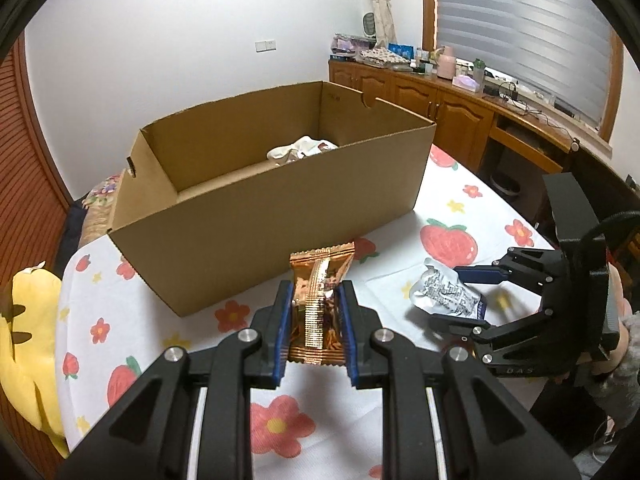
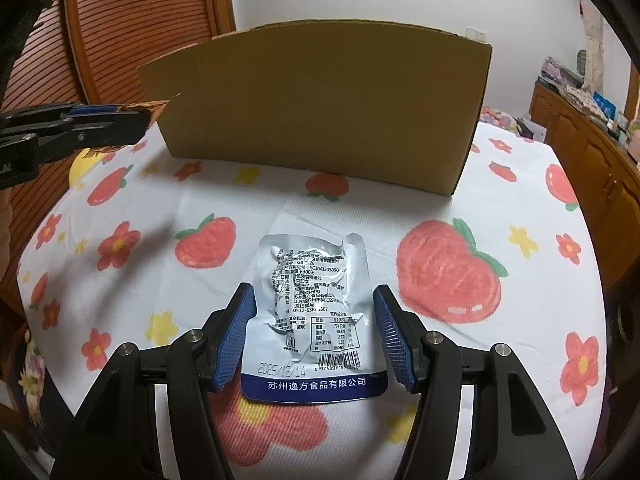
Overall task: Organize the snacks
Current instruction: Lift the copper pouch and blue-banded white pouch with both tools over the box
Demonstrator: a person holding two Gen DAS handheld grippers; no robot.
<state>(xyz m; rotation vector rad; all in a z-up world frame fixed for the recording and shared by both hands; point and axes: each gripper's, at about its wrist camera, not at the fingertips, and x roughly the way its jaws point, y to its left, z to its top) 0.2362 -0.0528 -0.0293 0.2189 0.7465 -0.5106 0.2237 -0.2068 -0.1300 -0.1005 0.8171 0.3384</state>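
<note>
We hold the crinkled copper foil snack packet [image 1: 320, 304] clamped in our left gripper [image 1: 314, 300], the open brown cardboard box [image 1: 256, 216] straight ahead, while our right gripper [image 2: 312, 332] straddles, half-open, the flat white-and-blue pouch [image 2: 312, 320].

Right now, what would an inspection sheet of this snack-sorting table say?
Surface: table under a white fruit-and-flower cloth.
Job's things: open cardboard box holding a white packet; orange snack packet; silver pouch flat on the cloth.
Clutter: yellow plush at the table's edge.
Grippers: left gripper shut on the orange packet; right gripper open, straddling the pouch.
Cables: wires on the sideboard.
Surroundings: wooden sideboard, window blinds.
</note>
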